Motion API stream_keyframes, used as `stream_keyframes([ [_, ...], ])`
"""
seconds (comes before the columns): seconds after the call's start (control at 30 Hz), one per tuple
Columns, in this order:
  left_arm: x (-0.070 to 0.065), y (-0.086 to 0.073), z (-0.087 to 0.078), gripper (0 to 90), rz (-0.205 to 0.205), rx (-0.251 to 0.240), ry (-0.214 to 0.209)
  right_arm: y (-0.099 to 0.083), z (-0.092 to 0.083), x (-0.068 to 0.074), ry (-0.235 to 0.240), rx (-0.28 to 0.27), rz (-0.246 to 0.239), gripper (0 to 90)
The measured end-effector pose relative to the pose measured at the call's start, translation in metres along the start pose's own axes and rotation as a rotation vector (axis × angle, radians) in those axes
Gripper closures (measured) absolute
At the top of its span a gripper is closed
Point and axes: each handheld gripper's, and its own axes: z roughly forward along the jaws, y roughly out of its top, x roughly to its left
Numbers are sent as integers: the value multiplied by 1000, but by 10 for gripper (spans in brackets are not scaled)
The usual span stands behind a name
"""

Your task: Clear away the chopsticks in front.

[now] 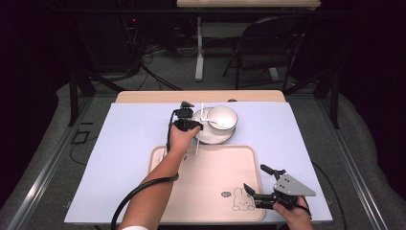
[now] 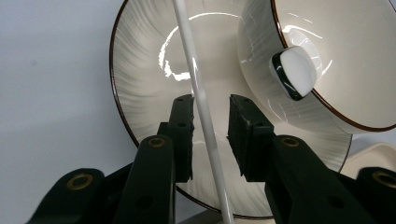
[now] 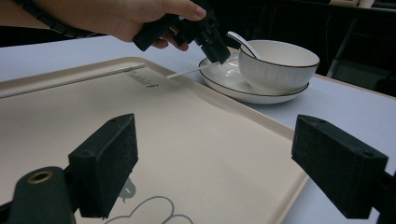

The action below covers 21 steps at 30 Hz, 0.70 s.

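While my left gripper [image 1: 187,125] is hovering over the plate [image 2: 140,84], its jaws are straddling the white chopstick [image 2: 201,100] with slim gaps either side, not yet pressing. That chopstick is lying across the plate, just beside the bowl [image 1: 223,118] holding a spoon [image 2: 295,72]. Well apart from the plate, my right gripper [image 1: 262,186] is gaping wide over the tray [image 3: 196,135].
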Motion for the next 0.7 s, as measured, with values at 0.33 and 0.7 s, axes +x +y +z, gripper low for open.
stream_keyframes([
  [0.33,2,-1,8,749,-40,21,-2,0,0,0,1,0,0,140],
  [0.7,2,-1,13,792,-77,42,-16,0,0,0,2,-1,-2,141],
])
